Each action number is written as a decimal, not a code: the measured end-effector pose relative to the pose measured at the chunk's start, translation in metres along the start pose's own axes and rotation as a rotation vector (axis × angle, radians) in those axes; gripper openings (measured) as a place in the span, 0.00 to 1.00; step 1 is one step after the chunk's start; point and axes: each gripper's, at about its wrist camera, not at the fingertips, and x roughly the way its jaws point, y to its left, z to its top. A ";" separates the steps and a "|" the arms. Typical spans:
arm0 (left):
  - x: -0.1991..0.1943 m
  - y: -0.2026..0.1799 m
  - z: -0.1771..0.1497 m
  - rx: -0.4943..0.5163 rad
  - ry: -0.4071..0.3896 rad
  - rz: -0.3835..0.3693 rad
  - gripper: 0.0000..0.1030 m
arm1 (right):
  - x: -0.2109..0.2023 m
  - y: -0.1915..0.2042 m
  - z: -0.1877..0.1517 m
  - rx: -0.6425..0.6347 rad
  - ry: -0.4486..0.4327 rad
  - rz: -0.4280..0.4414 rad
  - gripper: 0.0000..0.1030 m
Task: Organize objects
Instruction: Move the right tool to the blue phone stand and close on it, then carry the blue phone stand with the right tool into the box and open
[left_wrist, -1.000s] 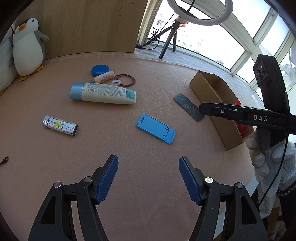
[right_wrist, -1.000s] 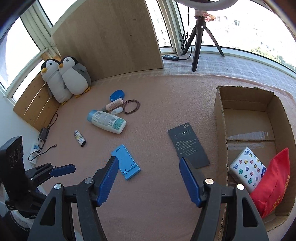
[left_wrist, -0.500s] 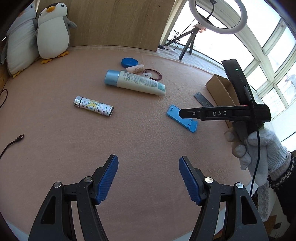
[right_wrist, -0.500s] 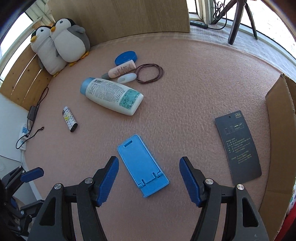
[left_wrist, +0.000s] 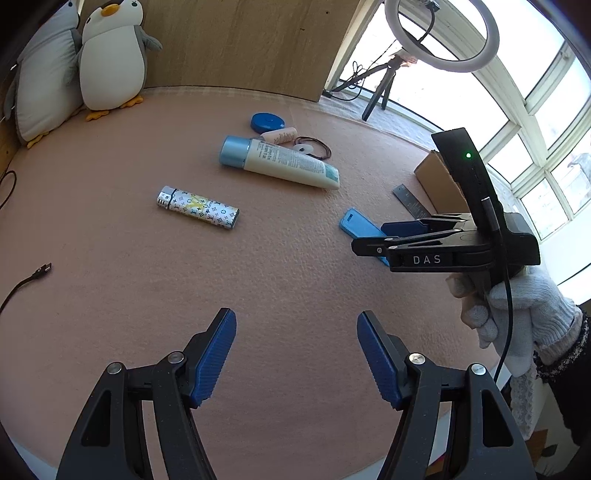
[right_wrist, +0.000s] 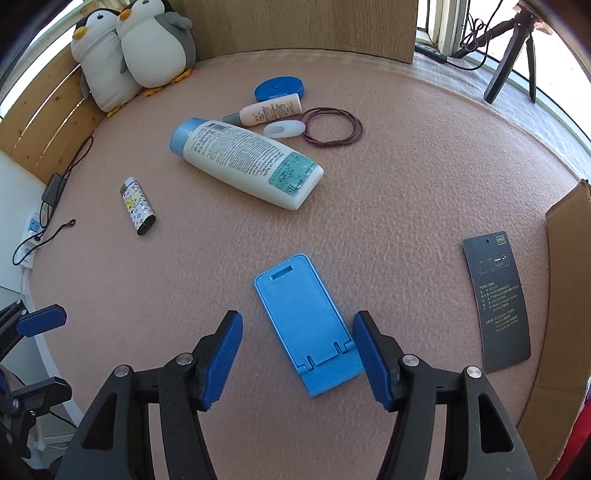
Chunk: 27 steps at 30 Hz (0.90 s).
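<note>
the right gripper (right_wrist: 297, 347) points steeply down at the pink mat (right_wrist: 424, 184), its 2 blue pads closing, with the lower half of the blue phone stand (right_wrist: 308, 325) lying flat between them. neither pad presses on the stand; its right edge sits just beside the right pad, and a wider gap separates it from the left pad. the stand's hinged foot end is nearest the camera, its slotted end farther away. in the left wrist view the same gripper, held by a white-gloved hand (left_wrist: 517, 310), covers most of the stand.

the left gripper (left_wrist: 295, 354) hangs over bare mat with its pads spread and nothing between them.

just right of the stand lies a dark card (right_wrist: 496, 299), and beyond it the wall of a cardboard box (right_wrist: 565, 295). farther out on the left lies a patterned lighter (right_wrist: 137, 206). past the stand, well apart from it, a white lotion bottle (right_wrist: 247, 162) with a blue cap lies on its side. behind it sit a small pink tube (right_wrist: 271, 110), a white oval piece (right_wrist: 284, 129), a coil of brown hair ties (right_wrist: 330, 127) and a round blue lid (right_wrist: 279, 88). at the far edge 2 penguin plushies (right_wrist: 147, 40) lean against a wooden board (right_wrist: 295, 22).
</note>
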 end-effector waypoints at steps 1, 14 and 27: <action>0.001 0.000 0.000 0.001 0.003 0.009 0.69 | 0.000 0.003 -0.001 -0.014 0.003 -0.012 0.54; 0.009 -0.009 0.001 0.031 0.023 0.015 0.69 | 0.002 0.019 -0.007 -0.056 -0.031 -0.108 0.33; 0.023 -0.027 0.006 0.060 0.042 -0.004 0.69 | -0.026 -0.004 -0.017 0.048 -0.109 -0.060 0.32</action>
